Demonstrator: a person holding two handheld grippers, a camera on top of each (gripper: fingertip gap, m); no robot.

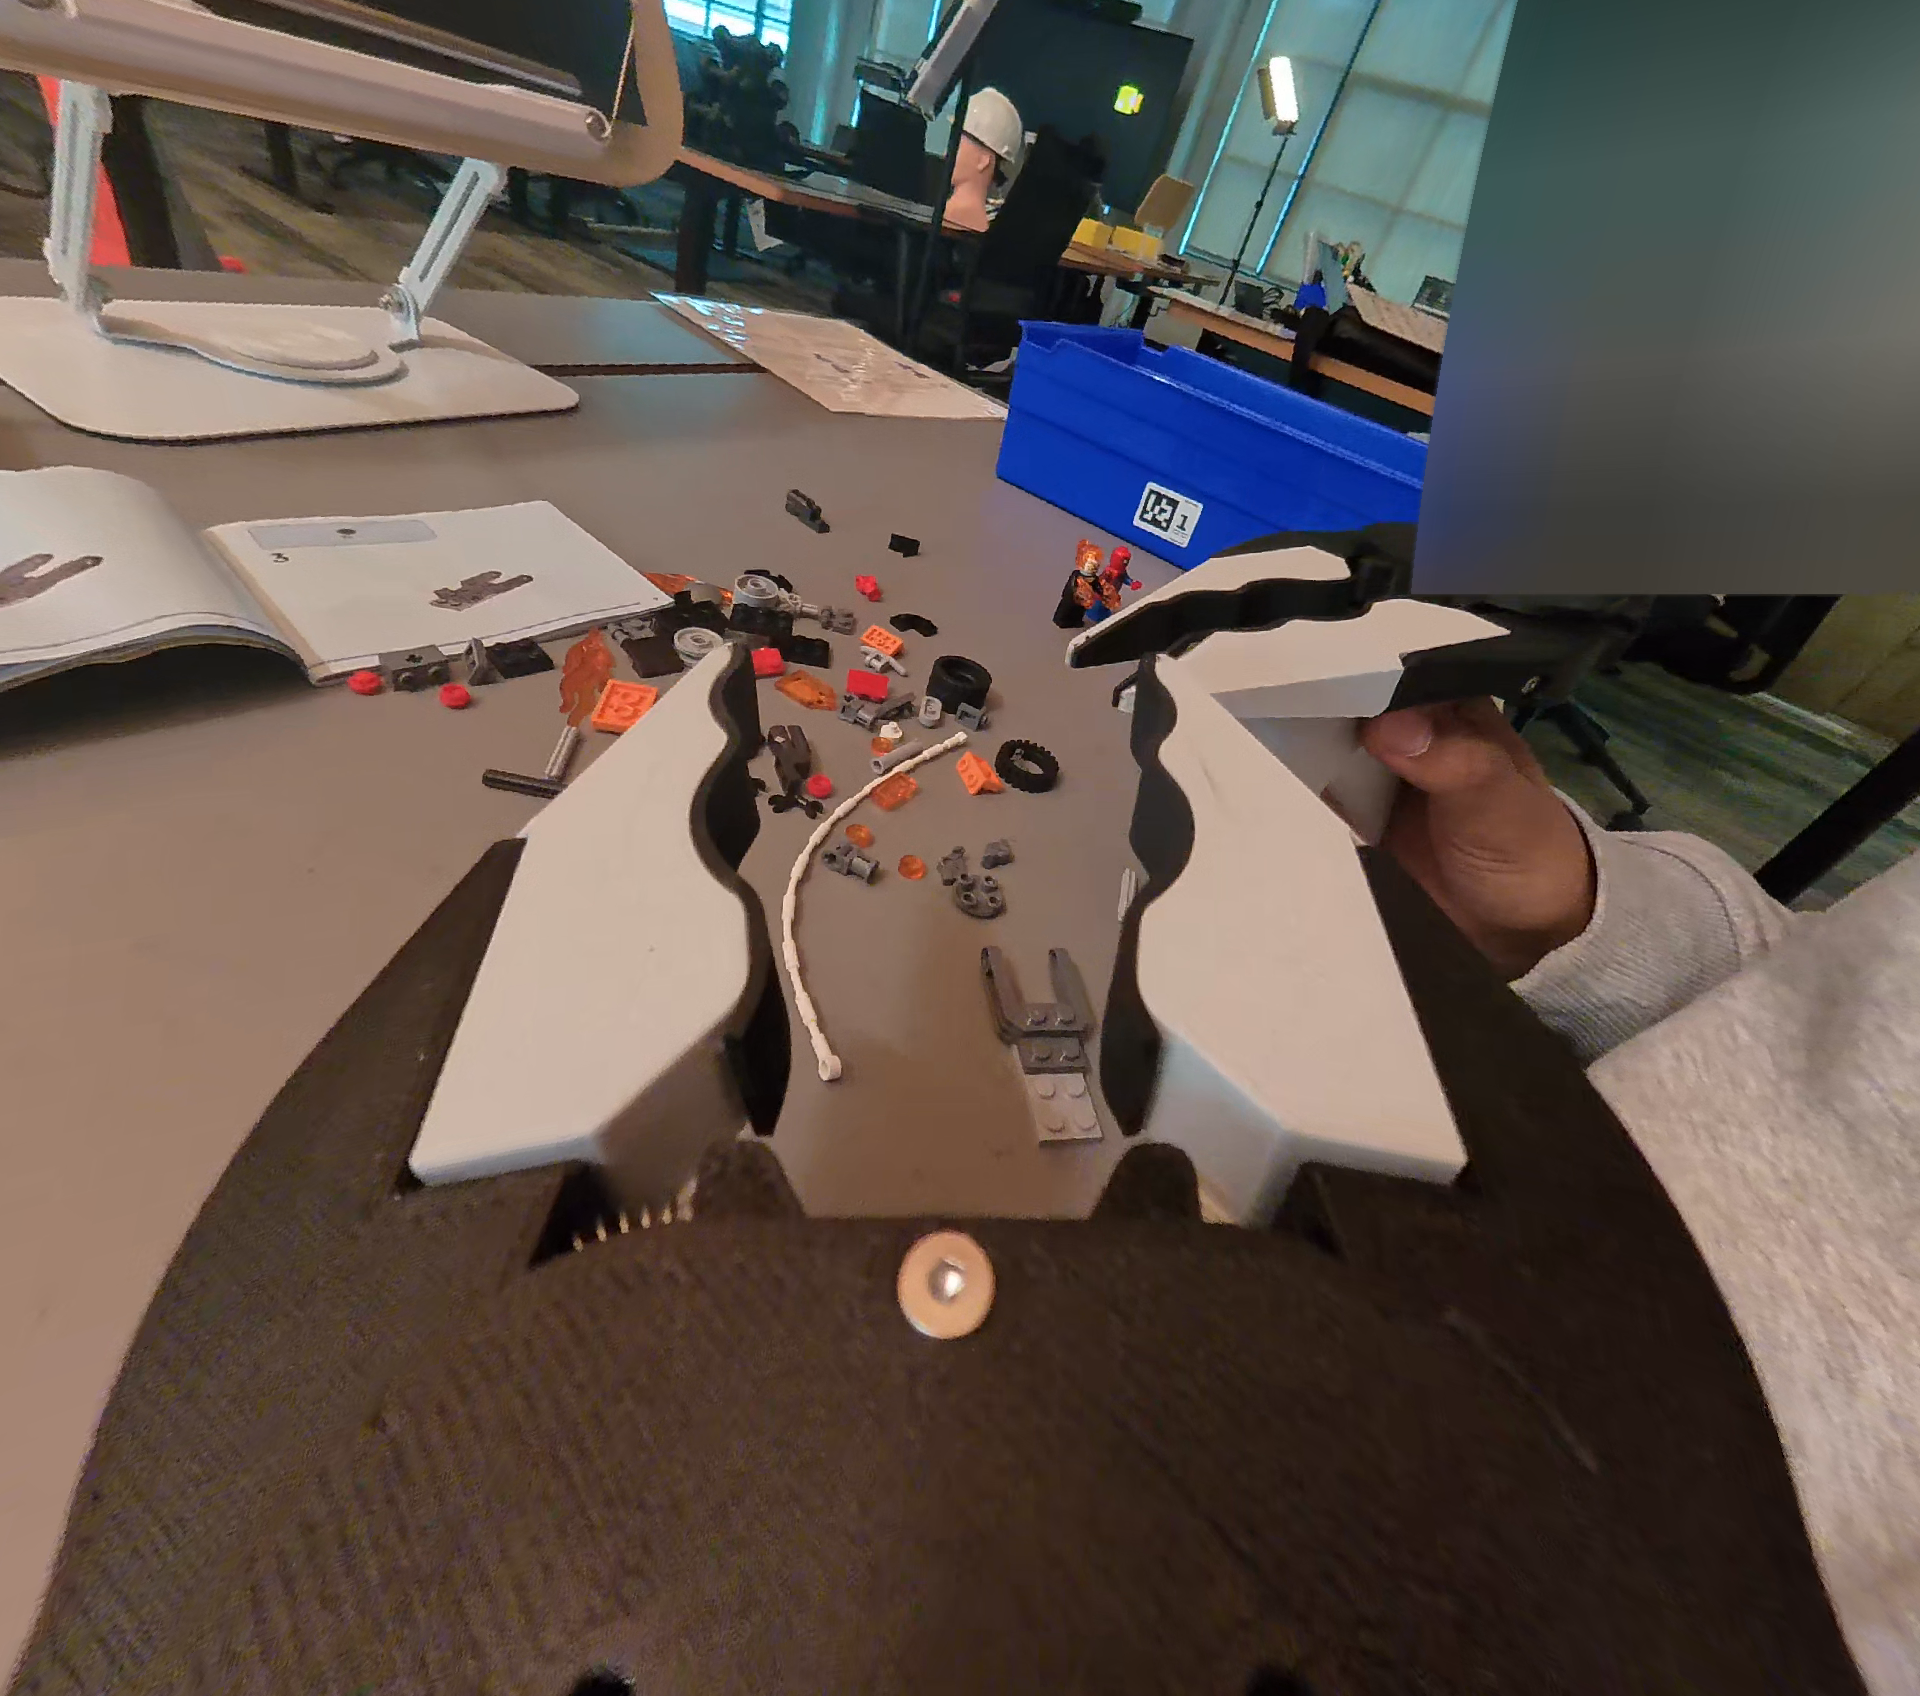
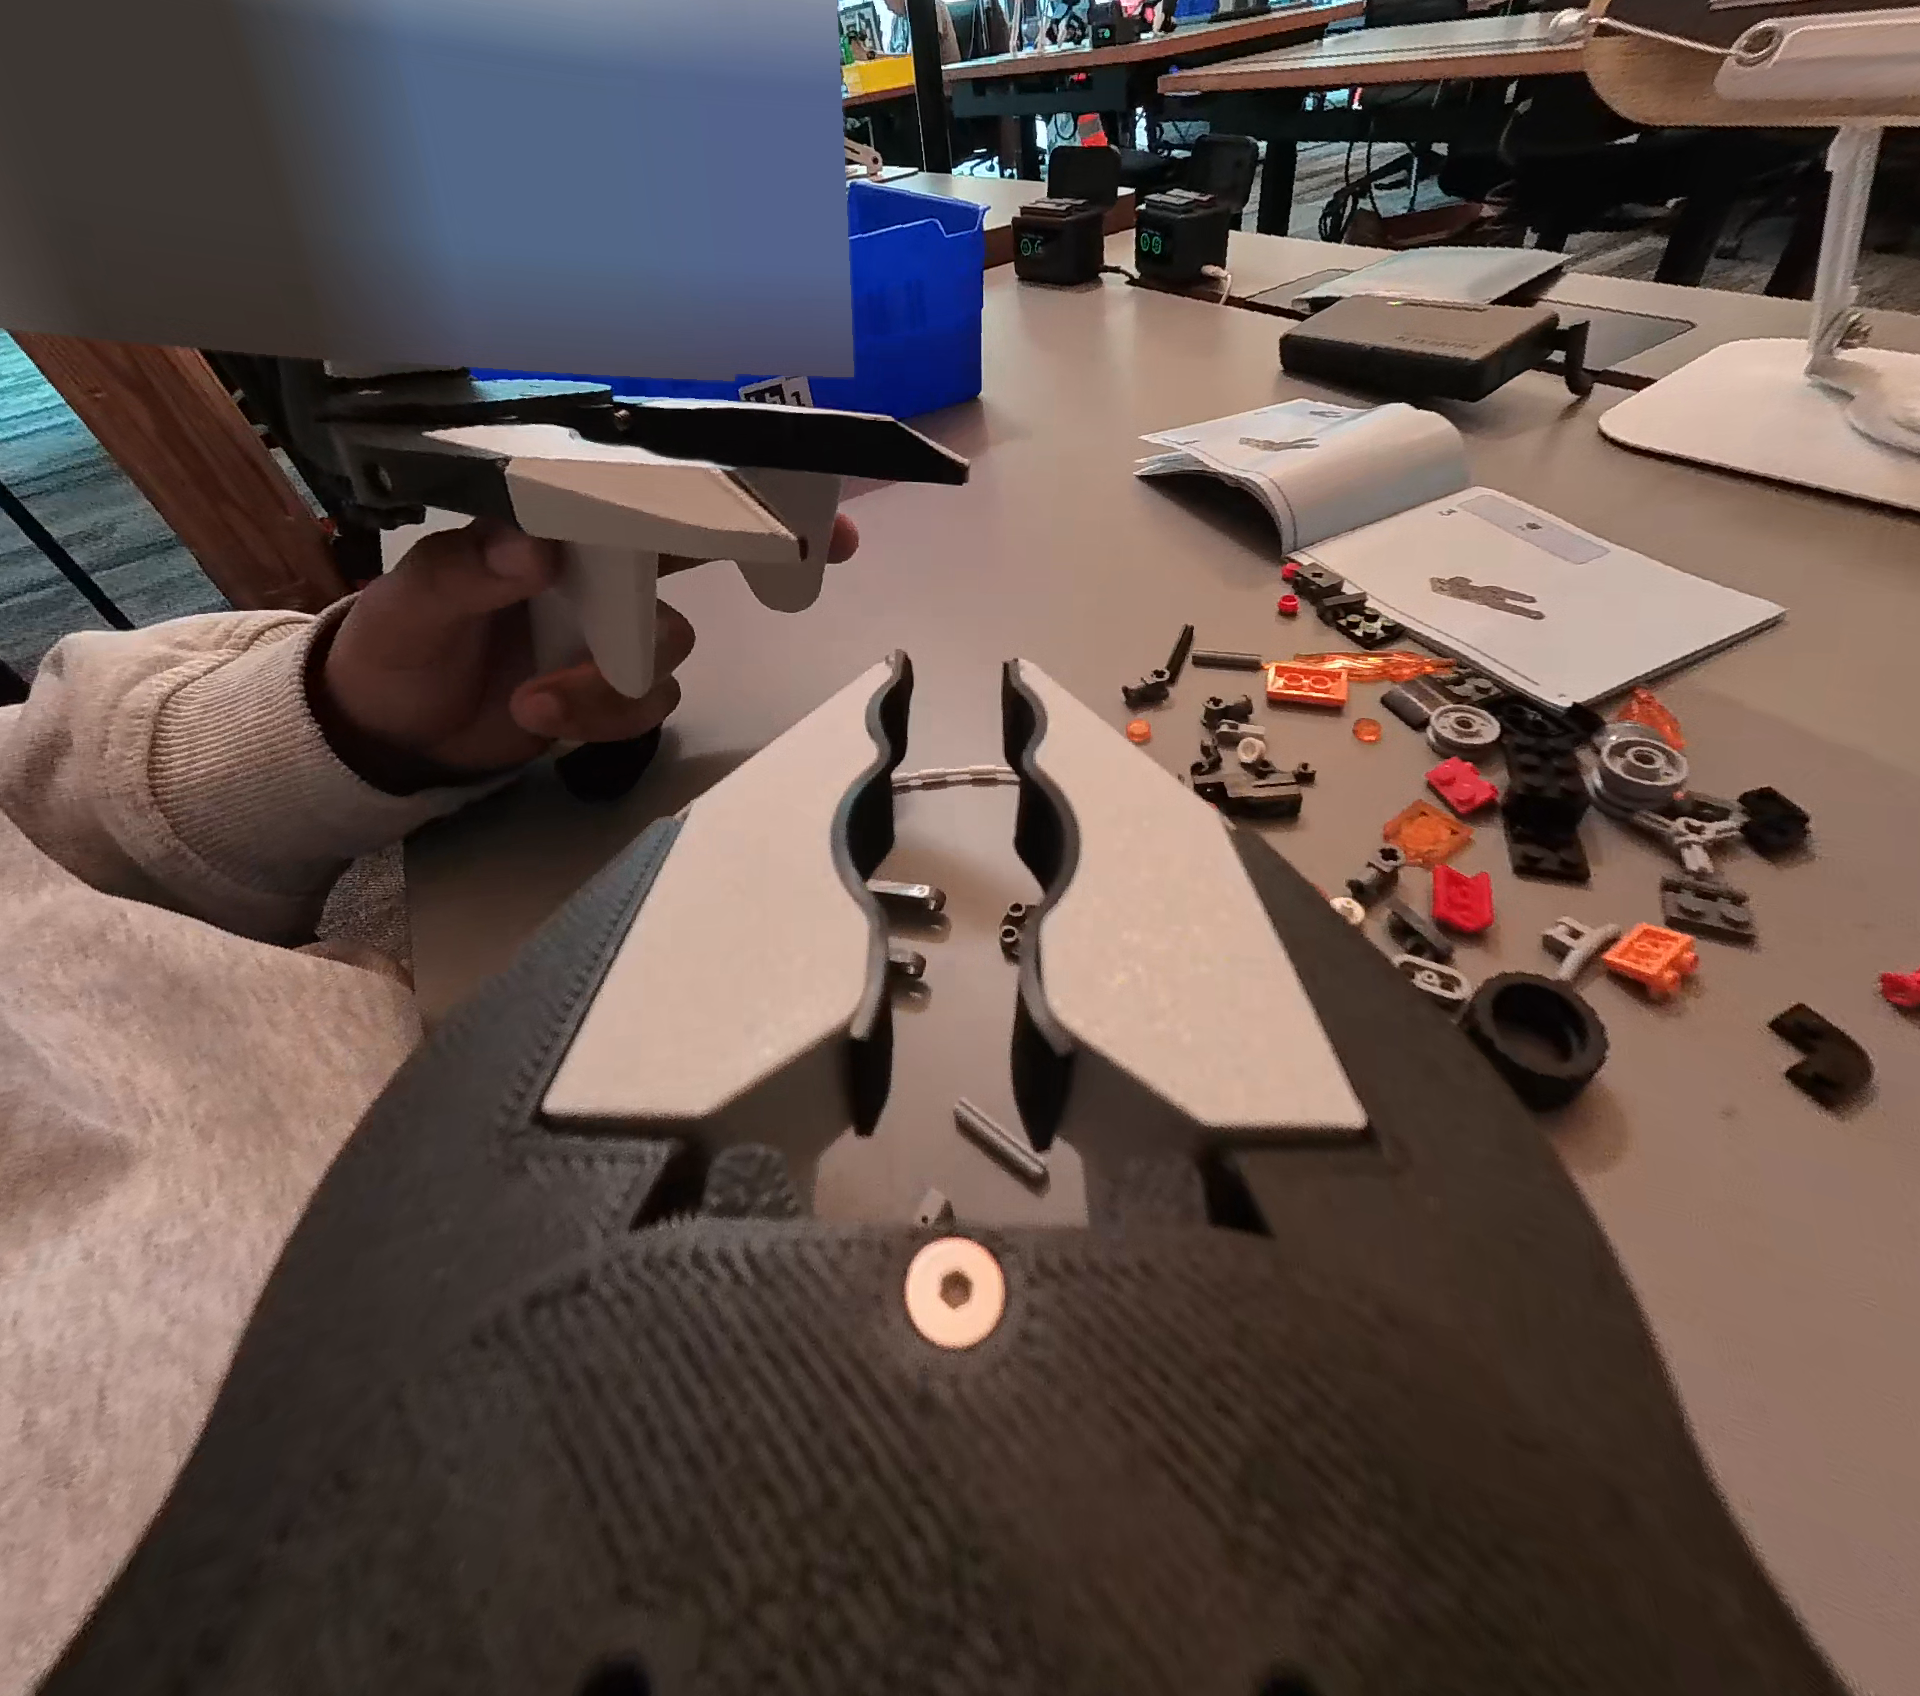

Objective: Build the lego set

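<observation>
both grippers hover over the grey table (image 1: pixel 260 815) with nothing in them. the left gripper (image 1: pixel 940 680) has its fingers spread wide apart, and through the gap you can see a white flexible hose piece (image 1: pixel 821 867) curving along the tabletop plus a small grey assembly (image 1: pixel 1044 1033) (a forked dark grey bit stuck on a lighter studded plate) lying just inside the right finger. the right gripper (image 2: pixel 956 675) has a narrower gap but the fingers aren't touching, and they aren't gripping anything; a few small dark grey bits and a thin grey rod (image 2: pixel 1000 1139) lie on the table between them.

the loose lego pieces (image 1: pixel 831 670) are scattered in a pile in the middle of the table, orange, red, black and grey, with a black tire (image 1: pixel 956 682) among them. the open instruction booklet (image 1: pixel 416 576) lies just beside the pile on its far-left side. two little minifigures (image 1: pixel 1099 584) stand upright near a blue bin (image 1: pixel 1195 431), apart from the pile. a white monitor stand (image 1: pixel 260 368) sits farther back behind the booklet.

in the right wrist view a hand (image 2: pixel 499 659) in a grey sleeve holds the left gripper's handle just above the table edge.
</observation>
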